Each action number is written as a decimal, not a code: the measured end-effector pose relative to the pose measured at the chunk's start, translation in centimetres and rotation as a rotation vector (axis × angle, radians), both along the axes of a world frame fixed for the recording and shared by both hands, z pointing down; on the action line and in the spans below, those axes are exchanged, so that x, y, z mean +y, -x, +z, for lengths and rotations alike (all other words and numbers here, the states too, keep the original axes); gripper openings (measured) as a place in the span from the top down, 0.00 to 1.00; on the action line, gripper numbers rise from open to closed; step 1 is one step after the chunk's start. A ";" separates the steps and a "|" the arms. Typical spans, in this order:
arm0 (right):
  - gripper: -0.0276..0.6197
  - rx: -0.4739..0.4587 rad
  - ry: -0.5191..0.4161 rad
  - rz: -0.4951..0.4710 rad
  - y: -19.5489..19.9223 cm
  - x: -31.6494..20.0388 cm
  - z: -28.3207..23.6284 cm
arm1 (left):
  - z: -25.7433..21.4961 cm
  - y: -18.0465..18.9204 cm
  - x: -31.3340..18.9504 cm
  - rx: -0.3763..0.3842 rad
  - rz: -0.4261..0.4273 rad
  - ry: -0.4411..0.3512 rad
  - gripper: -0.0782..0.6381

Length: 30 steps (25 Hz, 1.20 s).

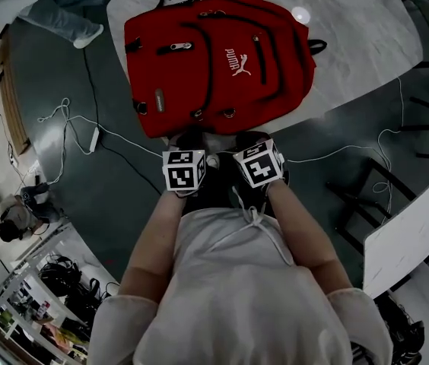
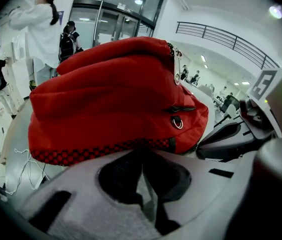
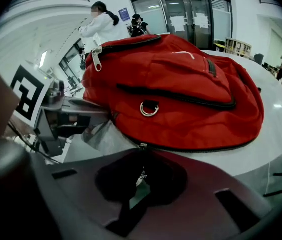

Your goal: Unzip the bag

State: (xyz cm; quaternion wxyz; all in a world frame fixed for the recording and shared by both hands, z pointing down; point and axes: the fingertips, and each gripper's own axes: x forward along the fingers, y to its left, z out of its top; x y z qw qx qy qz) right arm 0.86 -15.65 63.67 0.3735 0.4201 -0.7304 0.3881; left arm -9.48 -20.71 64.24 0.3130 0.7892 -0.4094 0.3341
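The red backpack [image 1: 214, 67] lies flat on the round marble tabletop [image 1: 351, 36], logo side up, its bottom edge toward you. It is soft cloth and looks lightly filled, so expect it to slump, bunch and slide along the smooth stone when you pull. The zip probably won't run unless the fabric is held taut.

Your right gripper [image 3: 142, 156] sits at the backpack's near edge, its jaws clenched on the small metal zipper pull [image 3: 142, 171] of the lowest seam. That is the right place to hold. Your left gripper [image 2: 142, 151] is just beside it on the same edge. Its jaws are closed and seem to pinch the checkered hem, which would brace the bag.

The two grippers are crowded together, so the left one may block the pull's path. A metal ring [image 3: 149, 109] and a second pull [image 3: 96, 59] sit higher on the backpack, clear of your seam. Cables [image 1: 70, 120] trail on the floor left of it, and people stand well beyond its far side.
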 end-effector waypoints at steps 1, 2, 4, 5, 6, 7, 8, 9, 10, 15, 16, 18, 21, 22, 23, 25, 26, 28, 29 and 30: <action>0.91 0.005 0.000 -0.008 -0.5 0.0 0.0 | 0.0 0.0 0.0 -0.008 -0.002 -0.003 0.86; 0.91 0.009 0.000 -0.014 -0.9 0.1 0.0 | 0.0 0.0 0.0 -0.016 -0.003 -0.006 0.86; 0.91 0.009 0.003 -0.022 -1.7 0.1 0.0 | 0.0 0.0 0.0 -0.035 -0.004 -0.015 0.86; 0.91 0.010 0.005 -0.025 -2.1 0.1 0.0 | 0.0 0.0 -0.1 -0.042 -0.008 -0.021 0.86; 0.91 0.014 0.007 -0.028 -2.5 0.1 0.0 | 0.0 0.0 -0.1 -0.048 -0.015 -0.025 0.86; 0.91 0.019 0.007 -0.034 -3.0 0.1 0.0 | 0.0 0.0 -0.1 -0.054 -0.024 -0.028 0.86; 0.91 0.023 0.007 -0.039 -3.4 0.1 0.0 | 0.0 0.1 -0.1 -0.061 -0.033 -0.032 0.86; 0.91 0.026 0.008 -0.045 -3.9 0.2 0.1 | 0.0 0.2 -0.1 -0.070 -0.042 -0.036 0.86; 0.91 0.027 0.010 -0.047 -4.4 0.2 0.1 | 0.0 0.2 0.0 -0.078 -0.049 -0.040 0.86; 0.91 0.019 0.011 -0.059 -6.8 -0.1 0.3 | 0.0 0.3 -0.2 -0.090 -0.075 -0.027 0.86; 0.91 0.017 0.011 -0.065 -7.1 -0.1 0.2 | 0.0 0.4 -0.2 -0.091 -0.080 -0.024 0.86; 0.91 0.019 0.012 -0.082 -7.9 -0.1 0.2 | 0.0 0.4 -0.1 -0.096 -0.093 -0.022 0.86; 0.91 0.026 0.012 -0.103 -9.5 -0.2 0.5 | 0.0 0.4 -0.1 -0.109 -0.118 -0.025 0.86; 0.91 0.028 0.013 -0.111 -9.9 -0.3 0.5 | 0.1 0.4 -0.1 -0.114 -0.127 -0.024 0.86; 0.91 0.028 0.013 -0.119 -10.3 -0.4 0.3 | 0.1 0.4 -0.1 -0.117 -0.137 -0.021 0.86; 0.91 0.029 0.010 -0.140 -11.0 -0.5 0.2 | 0.1 0.5 -0.1 -0.122 -0.152 -0.013 0.86; 0.91 0.030 0.009 -0.152 -11.5 -0.6 0.4 | 0.1 0.5 -0.2 -0.123 -0.157 -0.008 0.86; 0.91 0.032 0.009 -0.178 -12.1 -0.6 0.7 | 0.2 0.4 -0.1 -0.121 -0.169 0.000 0.86; 0.91 0.032 0.009 -0.193 -12.2 -0.6 0.8 | 0.2 0.4 -0.1 -0.119 -0.177 0.002 0.86; 0.91 0.034 0.008 -0.213 -12.3 -0.7 0.6 | 0.2 0.5 -0.1 -0.119 -0.186 0.003 0.86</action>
